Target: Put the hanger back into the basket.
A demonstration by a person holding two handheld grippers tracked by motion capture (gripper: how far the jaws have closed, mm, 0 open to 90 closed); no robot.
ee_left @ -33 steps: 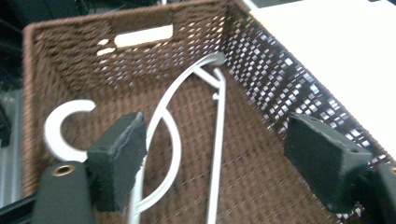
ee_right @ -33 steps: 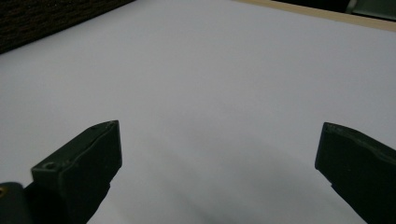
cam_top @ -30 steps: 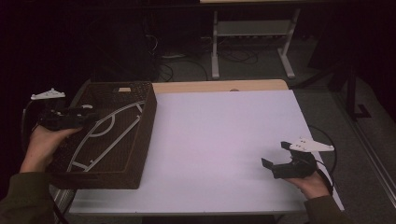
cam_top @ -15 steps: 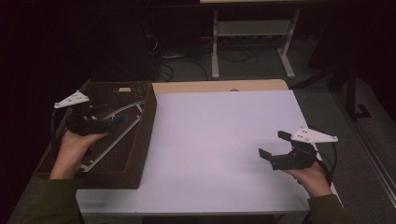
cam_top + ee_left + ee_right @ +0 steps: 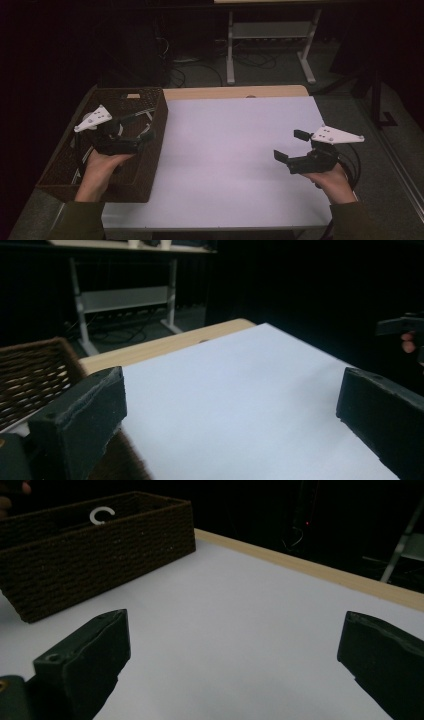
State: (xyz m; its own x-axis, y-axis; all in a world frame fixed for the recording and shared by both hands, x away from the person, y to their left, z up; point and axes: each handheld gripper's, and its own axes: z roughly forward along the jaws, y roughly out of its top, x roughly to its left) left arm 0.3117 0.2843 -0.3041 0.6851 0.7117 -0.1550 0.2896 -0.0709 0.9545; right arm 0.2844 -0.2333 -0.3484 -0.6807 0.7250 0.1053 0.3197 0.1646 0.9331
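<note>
A person sits at a table covered by a white sheet (image 5: pixel 235 160), holding a two-jaw gripper in each hand. In the high view, a dark brown woven basket (image 5: pixel 150 165) stands at the left of the frame, on the left edge of the table, its long side running away from the viewer. The left gripper (image 5: pixel 142 126) hovers over the basket's open top, near its right wall, jaws pointing toward the right of the frame. Its jaws have just been opening and now stand spread wide with nothing between them — the left gripper view shows only bare white sheet in the gap, with the basket's woven wall (image 5: pixel 30 375) at the left of that frame.

Pale thin wire-like shapes lie inside the basket, partly hidden under the hand; what they are cannot be told. In the right gripper view a small white C-shaped ring (image 5: pixel 101 515) shows at the basket's far inner wall, in the upper left of the frame.

The right gripper (image 5: pixel 292 146) sits in the lower right of the high view, held above the sheet and well apart from the basket, jaws pointing left. Its jaws are also spread wide and empty — the right gripper view shows bare sheet between them, the basket (image 5: pixel 100 555) beyond.

A strip of bare wooden tabletop (image 5: pixel 235 92) shows along the far edge of the sheet.
</note>
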